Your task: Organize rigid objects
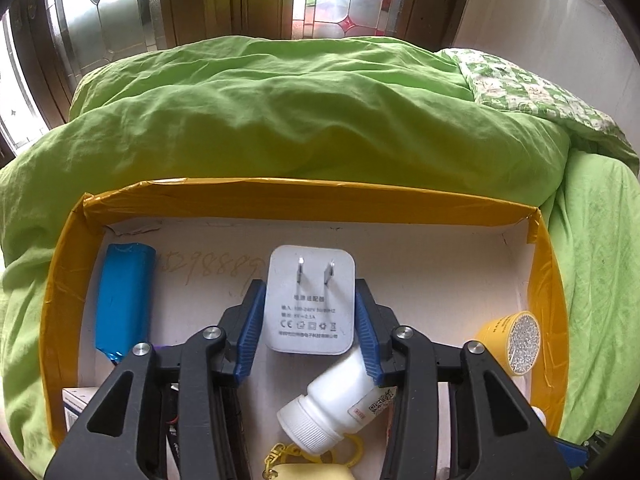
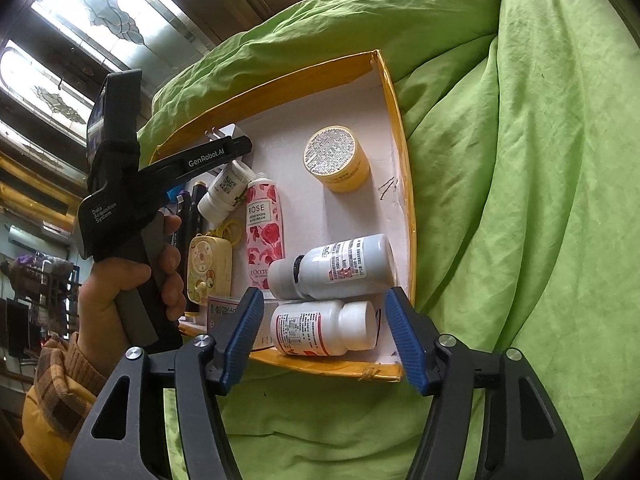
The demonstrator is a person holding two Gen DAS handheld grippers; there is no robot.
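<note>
A shallow box with yellow taped walls [image 1: 304, 200] lies on a green quilt. On its white floor a white power adapter [image 1: 310, 300] lies prongs up between the blue pads of my left gripper [image 1: 309, 292]. The pads stand just clear of its sides, so the gripper is open. Over the box's near corner my right gripper [image 2: 324, 294] is open. A white pill bottle [image 2: 324, 328] lies on its side between its fingers, untouched. A second white bottle [image 2: 336, 266] lies just behind it.
Also in the box are a blue battery pack [image 1: 126, 300], a yellow jar [image 2: 338, 160], a rose hand-cream tube [image 2: 264, 228], a small white bottle [image 1: 332, 404] and a yellow toy [image 2: 210, 268]. The green quilt [image 1: 304, 112] surrounds the box. A hand [image 2: 120, 292] holds the left tool.
</note>
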